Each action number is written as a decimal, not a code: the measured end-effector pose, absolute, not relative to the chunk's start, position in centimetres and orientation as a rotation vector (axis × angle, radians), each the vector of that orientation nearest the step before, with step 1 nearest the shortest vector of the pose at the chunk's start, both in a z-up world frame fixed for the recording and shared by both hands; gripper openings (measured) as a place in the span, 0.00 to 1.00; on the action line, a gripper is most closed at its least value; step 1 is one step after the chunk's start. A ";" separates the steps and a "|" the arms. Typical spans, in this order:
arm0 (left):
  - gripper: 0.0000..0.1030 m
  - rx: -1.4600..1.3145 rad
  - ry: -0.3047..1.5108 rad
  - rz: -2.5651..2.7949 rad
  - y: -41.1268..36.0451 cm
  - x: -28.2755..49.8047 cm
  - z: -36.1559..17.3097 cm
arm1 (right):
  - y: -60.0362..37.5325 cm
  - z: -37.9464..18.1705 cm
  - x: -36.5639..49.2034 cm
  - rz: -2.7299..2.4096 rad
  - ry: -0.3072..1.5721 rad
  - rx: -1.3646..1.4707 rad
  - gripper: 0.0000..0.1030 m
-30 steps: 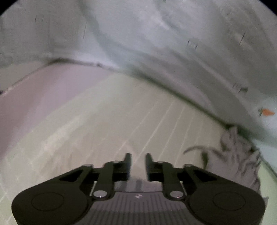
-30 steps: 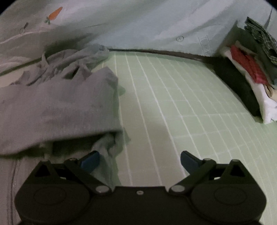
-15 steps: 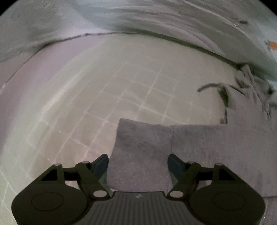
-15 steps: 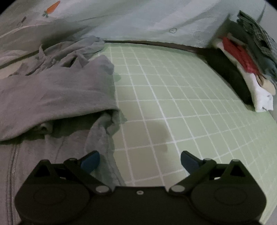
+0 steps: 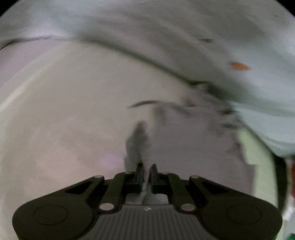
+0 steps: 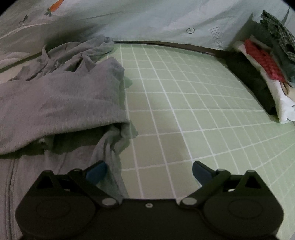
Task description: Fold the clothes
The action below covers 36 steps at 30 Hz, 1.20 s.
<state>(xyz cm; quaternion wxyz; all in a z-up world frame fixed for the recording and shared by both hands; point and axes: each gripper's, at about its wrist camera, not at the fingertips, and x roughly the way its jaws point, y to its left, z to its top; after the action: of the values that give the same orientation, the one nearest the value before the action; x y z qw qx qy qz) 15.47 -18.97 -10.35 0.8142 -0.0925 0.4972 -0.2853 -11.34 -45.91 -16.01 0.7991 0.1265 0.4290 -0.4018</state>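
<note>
One garment in play: a grey zip-front top (image 6: 60, 96), soft jersey knit with a faint heathered grain, lying on the left half of the right wrist view, from 9 to 11 o'clock of the mat. Its zipper (image 6: 11, 177) runs down at 8 o'clock, and one flap is laid over the body, leaving a rounded fold edge and a shadowed pocket beneath; a thinner, paler bit of fabric (image 6: 118, 136) bunches out from under that edge near centre. The far end at 11 o'clock is crumpled, not squared. Judging by this, the fold is at an early-to-middle stage: one panel turned over, edges untidy, no compact rectangle yet. Left gripper (image 5: 146, 172) has its jaws nearly together, pinching a thin ridge of the grey cloth between the pads; that view is heavily motion-blurred, so how much cloth is lifted cannot be told. Right gripper (image 6: 149, 170) stands wide, blue-padded fingers apart, holding nothing, its left finger just beside the pale fabric. Underneath, a pale green mat (image 6: 184, 96) with a white grid, flat and smooth. At 2 o'clock, a stack of folded clothes (image 6: 265, 70): dark, white, red knit, green check on top. Behind, a light bluish sheet (image 6: 147, 20) with a small carrot print (image 6: 55, 6).
</note>
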 end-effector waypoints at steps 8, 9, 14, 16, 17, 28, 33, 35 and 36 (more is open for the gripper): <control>0.22 -0.081 0.991 -0.961 -28.4 10.6 -7.5 | -46.5 -15.5 -12.0 -0.865 0.889 0.281 0.98; 0.30 -0.054 0.993 -0.955 -28.7 10.4 -7.7 | -46.6 -15.3 -12.2 -0.869 0.882 0.283 0.98; 0.57 -0.017 1.026 -0.857 -26.9 10.7 -8.5 | -47.3 -14.8 -13.1 -0.906 0.851 0.316 0.98; 0.62 0.002 1.020 -0.802 -25.8 11.1 -8.5 | -47.7 -14.7 -13.3 -0.921 0.837 0.338 0.98; 0.67 0.009 1.019 -0.777 -25.2 11.2 -8.6 | -47.7 -14.6 -13.2 -0.924 0.829 0.341 0.98; 0.80 0.095 1.067 -0.530 -21.0 13.3 -11.6 | -46.6 -12.2 -8.0 -0.793 0.733 0.230 1.00; 0.84 0.136 1.106 -0.500 -21.0 13.1 -12.9 | -45.4 -11.1 -4.0 -0.649 0.718 0.183 1.00; 0.85 0.145 1.123 -0.490 -21.1 12.9 -13.5 | -44.6 -11.0 -2.5 -0.592 0.723 0.174 0.97; 0.87 0.150 1.134 -0.483 -21.1 12.9 -13.9 | -44.2 -11.0 -2.0 -0.562 0.731 0.173 0.95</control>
<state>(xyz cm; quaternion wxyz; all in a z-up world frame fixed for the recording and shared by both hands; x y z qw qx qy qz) 12.90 -21.14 -13.89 0.8135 0.0702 0.5311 -0.2265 -1.98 -44.16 -11.05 0.8919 0.0832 0.3523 -0.2710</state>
